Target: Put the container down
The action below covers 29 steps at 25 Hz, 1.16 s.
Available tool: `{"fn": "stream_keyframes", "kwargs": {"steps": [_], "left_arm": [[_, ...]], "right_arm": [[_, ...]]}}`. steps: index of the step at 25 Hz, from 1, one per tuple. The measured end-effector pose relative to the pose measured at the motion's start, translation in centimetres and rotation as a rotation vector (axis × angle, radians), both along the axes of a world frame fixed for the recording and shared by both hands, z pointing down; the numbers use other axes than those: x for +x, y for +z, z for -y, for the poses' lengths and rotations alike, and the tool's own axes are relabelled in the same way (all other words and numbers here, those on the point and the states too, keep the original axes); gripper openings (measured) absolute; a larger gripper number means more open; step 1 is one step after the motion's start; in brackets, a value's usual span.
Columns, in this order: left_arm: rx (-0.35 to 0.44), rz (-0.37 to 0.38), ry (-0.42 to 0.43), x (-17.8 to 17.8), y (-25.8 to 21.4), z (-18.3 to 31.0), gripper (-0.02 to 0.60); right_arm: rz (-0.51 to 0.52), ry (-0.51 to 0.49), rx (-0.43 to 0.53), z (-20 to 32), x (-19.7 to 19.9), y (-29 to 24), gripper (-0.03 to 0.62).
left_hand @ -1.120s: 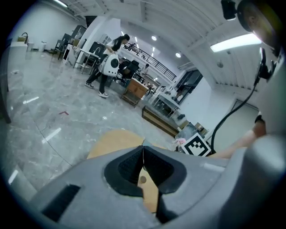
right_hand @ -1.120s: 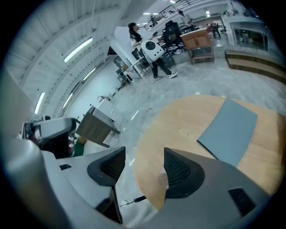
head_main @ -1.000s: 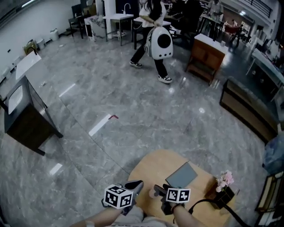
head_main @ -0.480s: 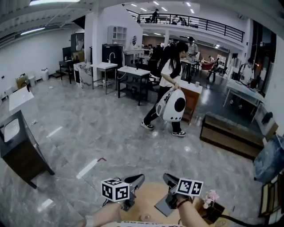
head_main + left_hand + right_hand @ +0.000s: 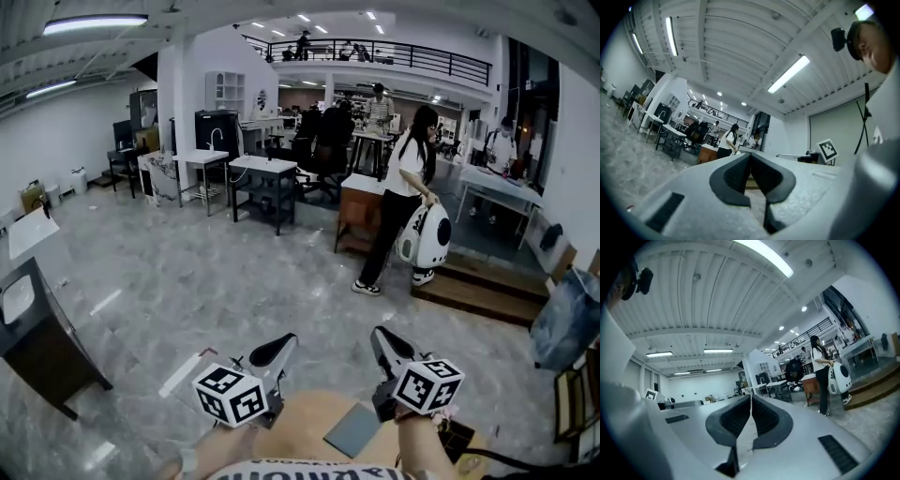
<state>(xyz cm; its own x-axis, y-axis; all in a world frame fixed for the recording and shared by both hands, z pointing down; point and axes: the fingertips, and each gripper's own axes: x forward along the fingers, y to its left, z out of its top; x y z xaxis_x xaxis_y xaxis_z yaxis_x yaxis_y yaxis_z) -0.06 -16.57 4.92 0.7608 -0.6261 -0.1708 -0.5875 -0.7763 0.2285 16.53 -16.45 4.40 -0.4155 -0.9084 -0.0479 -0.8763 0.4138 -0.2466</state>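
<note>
Both left claw (image 5: pixel 282 341) and right claw (image 5: pixel 379 334), closed, partly cover table (image 5: pixel 305 419).

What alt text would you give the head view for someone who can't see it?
The left gripper and right gripper point forward, jaws shut and empty, the right's just closed, above a wooden table with a grey pad. Beyond, a person holds a white case in a workshop hall.

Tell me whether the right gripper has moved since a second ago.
Yes. The right gripper has risen above the round wooden table, now pointing past its far edge; its jaws have just closed on nothing.
</note>
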Motion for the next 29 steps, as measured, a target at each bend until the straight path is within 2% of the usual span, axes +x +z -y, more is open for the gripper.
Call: {"fn": "stream_keyframes", "kwargs": {"steps": [4, 14, 29], "left_arm": [[0.041, -0.001, 0.015, 1.1, -1.0, -0.3, 0.015], [0.029, -0.003, 0.024, 1.9, -0.4, -0.5, 0.015], [0.030, 0.005, 0.036, 2.4, -0.3, -1.5, 0.015]], "right_arm": [[-0.022, 0.027, 0.001, -0.2, 1.4, 0.2, 0.015], [-0.091, 0.067, -0.008, -1.2, 2.7, 0.9, 0.014], [-0.114, 0.093, -0.024, -2.3, 3.5, 1.9, 0.014]]}}
